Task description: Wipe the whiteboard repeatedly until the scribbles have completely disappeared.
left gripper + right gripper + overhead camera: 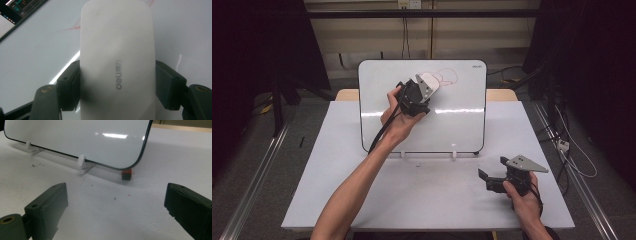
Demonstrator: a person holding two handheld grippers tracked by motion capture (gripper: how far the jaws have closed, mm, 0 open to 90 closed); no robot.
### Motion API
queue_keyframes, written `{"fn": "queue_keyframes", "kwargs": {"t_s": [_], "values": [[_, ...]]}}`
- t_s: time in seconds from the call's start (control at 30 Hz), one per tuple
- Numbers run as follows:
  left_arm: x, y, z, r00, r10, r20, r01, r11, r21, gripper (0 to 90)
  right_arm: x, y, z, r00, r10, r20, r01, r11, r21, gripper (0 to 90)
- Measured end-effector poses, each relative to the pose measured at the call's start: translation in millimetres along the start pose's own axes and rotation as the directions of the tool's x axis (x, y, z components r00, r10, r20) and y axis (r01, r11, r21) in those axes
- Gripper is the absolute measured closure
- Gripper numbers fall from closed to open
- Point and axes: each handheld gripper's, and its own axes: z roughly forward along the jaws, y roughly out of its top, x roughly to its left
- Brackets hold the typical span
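Bare forearms, two black hand-held grippers

Both forearms are sleeveless. The left gripper (424, 95) is a black, blocky unit with a grey three-cornered plate on top and a black cable trailing from it; its jaws end in thick dark rectangular pads on olive-grey arms with brass-ringed pivot holes. The right gripper (486, 179) is built alike, with its own grey plate, and a dark band circles the right wrist.
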Motion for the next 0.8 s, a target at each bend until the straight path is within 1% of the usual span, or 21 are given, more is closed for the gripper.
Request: {"fn": "queue_keyframes", "kwargs": {"t_s": [0.13,0.17,0.2,0.3,0.33,0.4,0.47,0.5,0.53,0.63,0.73,0.8], "values": [[10.0,2.6,0.9,0.9999,-0.01,-0.006,0.01,0.9999,-0.001,31.1,-0.3,-0.1,0.2,1.0,0.002,0.0,-0.002,1.0,-0.001,5.5],[12.0,3.4,1.3,0.9997,-0.023,-0.006,0.023,0.9997,0.001,31.1,-0.3,-0.1,0.2,1.0,0.002,0.0,-0.002,1.0,-0.001,5.5],[13.8,4.6,1.8,0.9998,-0.019,-0.006,0.019,0.9998,0.001,31.1,-0.3,-0.1,0.2,1.0,0.003,-0.001,-0.003,1.0,-0.001,5.5],[18.8,6.8,1.6,0.9995,-0.028,-0.014,0.028,0.9996,-0.002,31.1,0.0,-0.1,0.0,1.0,0.006,-0.002,-0.006,1.0,-0.002,5.4],[20.6,7.9,1.4,0.9996,-0.026,-0.015,0.026,0.9997,0.002,31.1,0.1,-0.1,-0.3,1.0,0.006,-0.001,-0.006,1.0,-0.001,5.4],[23.1,9.2,1.3,0.9992,-0.036,-0.018,0.036,0.9994,-0.002,31.1,-0.3,-0.1,-0.1,1.0,0.007,-0.002,-0.007,1.0,-0.002,5.4],[26.5,9.5,0.7,0.9993,-0.032,-0.021,0.032,0.9995,-0.007,31.1,-0.3,-0.1,0.0,1.0,0.007,-0.002,-0.007,1.0,-0.002,5.4],[27.9,9.1,0.4,0.9989,-0.043,-0.017,0.043,0.999,-0.011,31.1,-0.3,-0.1,-0.1,1.0,0.007,-0.003,-0.007,1.0,-0.003,5.4],[29.0,8.7,0.6,0.9989,-0.039,-0.025,0.038,0.9992,-0.015,31.1,-0.3,-0.2,-0.2,1.0,0.006,-0.003,-0.006,1.0,-0.002,5.4],[31.8,8.5,-0.3,0.9986,-0.047,-0.024,0.046,0.9988,-0.017,31.1,-0.6,-0.3,-0.2,1.0,0.007,-0.001,-0.007,1.0,-0.001,5.4],[28.3,9.8,0.3,0.9984,-0.037,-0.042,0.037,0.9993,-0.009,31.1,-0.6,-0.3,0.1,1.0,0.003,-0.002,-0.003,1.0,0.0,5.4],[27.8,9.8,1.7,0.9978,-0.05,-0.044,0.049,0.9987,-0.014,31.2,-0.5,-0.3,0.0,1.0,0.003,-0.002,-0.003,1.0,0.001,5.4]]}}
